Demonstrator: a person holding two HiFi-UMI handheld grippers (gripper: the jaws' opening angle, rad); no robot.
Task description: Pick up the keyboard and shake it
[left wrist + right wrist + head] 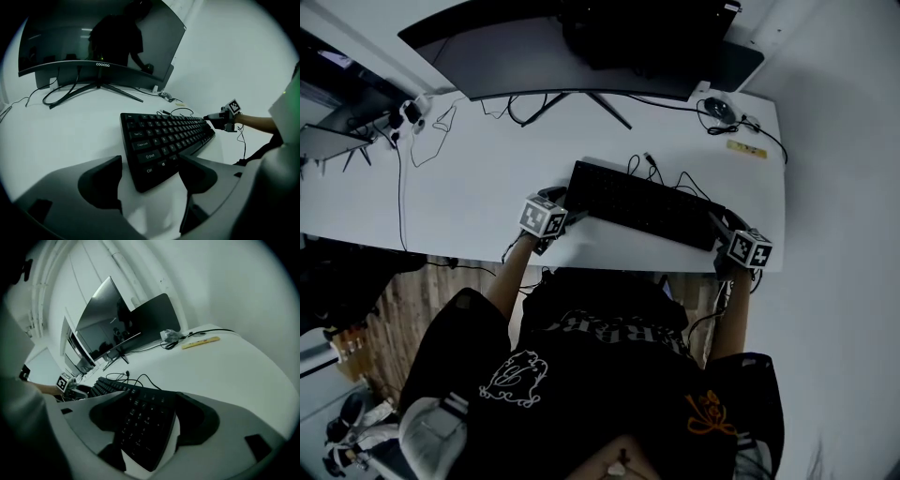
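A black keyboard (pixel 642 203) lies flat on the white desk (pixel 469 202), its cable trailing off the back. My left gripper (pixel 565 214) is at the keyboard's left end and stands open. In the left gripper view the Ctrl corner of the keyboard (pixel 161 138) sits between the spread jaws of the left gripper (pixel 150 177), with a gap on the left side. My right gripper (pixel 719 236) is at the right end, also open. The number-pad end of the keyboard (pixel 110 387) lies between the jaws of the right gripper (pixel 152 420), and the pads stand off it.
A wide curved monitor (pixel 581 56) on a splayed stand fills the back of the desk. A mouse (pixel 719 110) and a yellow strip (pixel 747 150) lie at the back right. Loose cables (pixel 427 136) run along the left. The desk's front edge is just behind both grippers.
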